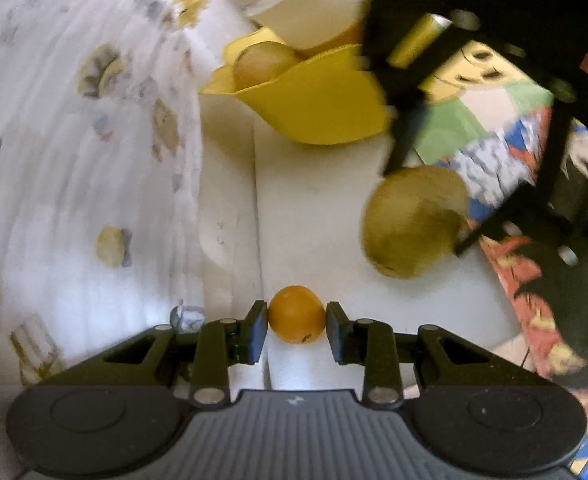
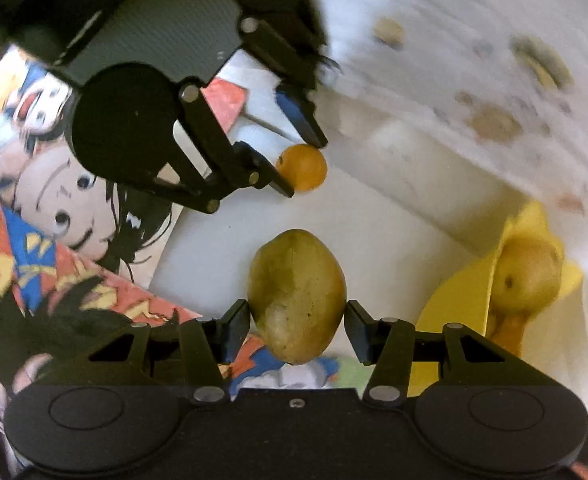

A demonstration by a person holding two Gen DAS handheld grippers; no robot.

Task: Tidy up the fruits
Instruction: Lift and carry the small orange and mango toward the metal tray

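1. The fingers (image 1: 258, 330) of the left gripper (image 1: 297, 330) stand narrow, their blue pads pressed on either side of a small orange fruit (image 1: 297, 314), which they hold just above the white table (image 1: 314, 208).
2. The fingers (image 2: 235, 330) of the right gripper (image 2: 297, 330) stand wider, closed on the flanks of a larger green-brown fruit (image 2: 297, 294); it is held clear of the table, partly over a comic book (image 2: 53, 240) that lies at the table's edge.
3. A yellow bowl (image 1: 318, 104) sits farther back on the table with another yellowish fruit (image 1: 263, 65) already inside, so both held fruits are probably headed there.
4. The small orange fruit looks light, round and smooth-skinned. It is taken across its widest part, which seems the right place: any higher or lower and a round, slick fruit could squirt out of the pads.
5. The larger fruit is likely heavier and oval, with a dull skin that should slip less. The pads meet it at its middle; from the right wrist view it sits upright between them, so it could swing if the grip loosens.
6. Both fruits probably bruise under hard pressure, so a firm but gentle squeeze suits them, and a low release into the bowl rather than a drop.
7. A patterned cloth (image 1: 73, 140) covers the left side of the table and a vase with yellow flowers (image 1: 294, 8) stands behind the bowl, near enough to be knocked.
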